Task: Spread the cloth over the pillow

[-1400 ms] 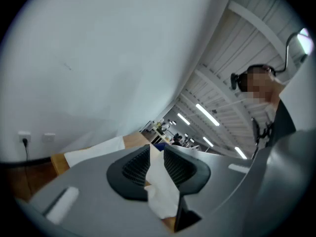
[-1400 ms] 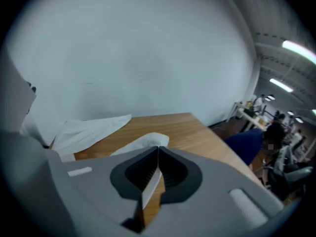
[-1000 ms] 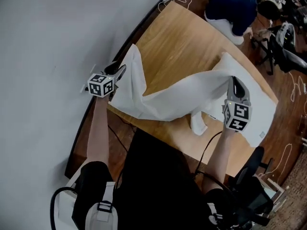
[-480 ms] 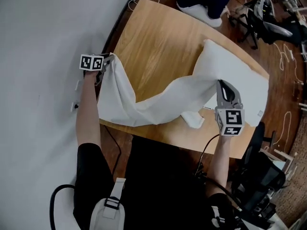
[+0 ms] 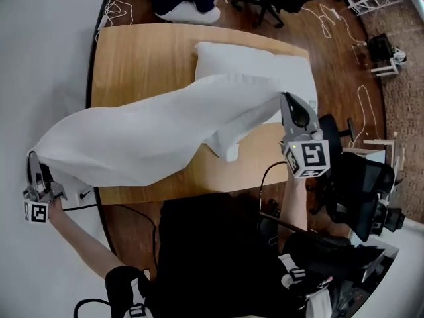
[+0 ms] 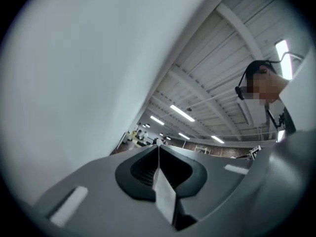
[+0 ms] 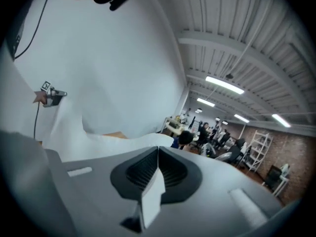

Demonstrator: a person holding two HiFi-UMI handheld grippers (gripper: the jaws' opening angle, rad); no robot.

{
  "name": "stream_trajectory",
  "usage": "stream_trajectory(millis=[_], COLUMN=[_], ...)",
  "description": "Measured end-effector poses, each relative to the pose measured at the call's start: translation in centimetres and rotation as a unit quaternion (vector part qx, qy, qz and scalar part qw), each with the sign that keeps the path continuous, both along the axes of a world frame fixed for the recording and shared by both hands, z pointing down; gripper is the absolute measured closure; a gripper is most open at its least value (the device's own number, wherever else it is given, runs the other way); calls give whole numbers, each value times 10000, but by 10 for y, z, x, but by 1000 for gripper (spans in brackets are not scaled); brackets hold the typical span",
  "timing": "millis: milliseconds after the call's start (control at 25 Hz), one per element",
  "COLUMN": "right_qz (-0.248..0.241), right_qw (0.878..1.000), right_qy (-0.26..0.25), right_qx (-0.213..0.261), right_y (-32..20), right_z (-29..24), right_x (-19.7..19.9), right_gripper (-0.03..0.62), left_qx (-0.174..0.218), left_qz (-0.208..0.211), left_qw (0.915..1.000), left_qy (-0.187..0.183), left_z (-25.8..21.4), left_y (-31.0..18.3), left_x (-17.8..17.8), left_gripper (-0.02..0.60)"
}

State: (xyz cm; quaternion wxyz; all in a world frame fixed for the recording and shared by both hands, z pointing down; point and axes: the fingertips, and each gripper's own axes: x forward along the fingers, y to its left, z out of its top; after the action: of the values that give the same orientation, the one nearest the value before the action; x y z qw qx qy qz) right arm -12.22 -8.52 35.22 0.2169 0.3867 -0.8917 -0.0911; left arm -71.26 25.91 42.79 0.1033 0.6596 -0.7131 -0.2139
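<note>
Cloth point(image 5: 146, 134), pinched by just-closed left tool point(image 5: 33, 163) and right tool point(image 5: 286, 101), stretches across pillow's point(image 5: 265, 61) near edge.

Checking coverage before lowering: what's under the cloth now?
The cloth hangs over the wooden table and the near edge of the pillow. Whatever lies on the tabletop beneath its middle is covered.

Head view looks steeply down on the table point(image 5: 132, 58); both gripper views look outward, sharing ceiling lights point(image 6: 182, 113)

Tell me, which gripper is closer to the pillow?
Right. The right gripper is beside the pillow's near corner, jaws shut on the cloth. The left gripper is far off, past the table's left edge, holding the cloth's other end.
</note>
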Motion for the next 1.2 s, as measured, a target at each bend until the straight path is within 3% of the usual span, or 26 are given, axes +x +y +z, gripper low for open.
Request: stream_trajectory(millis=[80, 160, 400, 520, 640, 840, 1080, 1200], right_qz=[317, 631, 950, 1100, 1336, 1575, 1958, 2058], right_qw=[9963, 9876, 9771, 9693, 9557, 9433, 9250, 9203], right_qy=[-86, -136, -547, -604, -859, -1242, -1442, -1491], right_qx=[796, 1432, 1823, 2113, 2476, 2646, 2921, 2975], right_y=[-4, -1, 4, 16, 40, 72, 112, 119], right_z=[-56, -108, -196, -235, -264, -263, -241, -242], right_x=[43, 80, 146, 185, 238, 341, 525, 574], right_gripper=[583, 583, 585, 585, 585, 585, 584, 585], left_qx=[467, 692, 1355, 1818, 2110, 2154, 2052, 2155], left_qz=[135, 218, 554, 898, 1010, 1178, 1428, 1636], left_qw=[9984, 9955, 9817, 9711, 9600, 9523, 9337, 9281], left_qy=[-275, -615, -1215, -1255, -1539, -1815, -2563, -2558], left_z=[-35, -77, -189, -238, -286, -313, -341, -363], left_y=[-13, -23, -44, -53, -57, -70, -62, -61], left_x=[16, 24, 49, 77, 114, 203, 396, 449], left_gripper=[571, 571, 571, 571, 571, 571, 572, 572])
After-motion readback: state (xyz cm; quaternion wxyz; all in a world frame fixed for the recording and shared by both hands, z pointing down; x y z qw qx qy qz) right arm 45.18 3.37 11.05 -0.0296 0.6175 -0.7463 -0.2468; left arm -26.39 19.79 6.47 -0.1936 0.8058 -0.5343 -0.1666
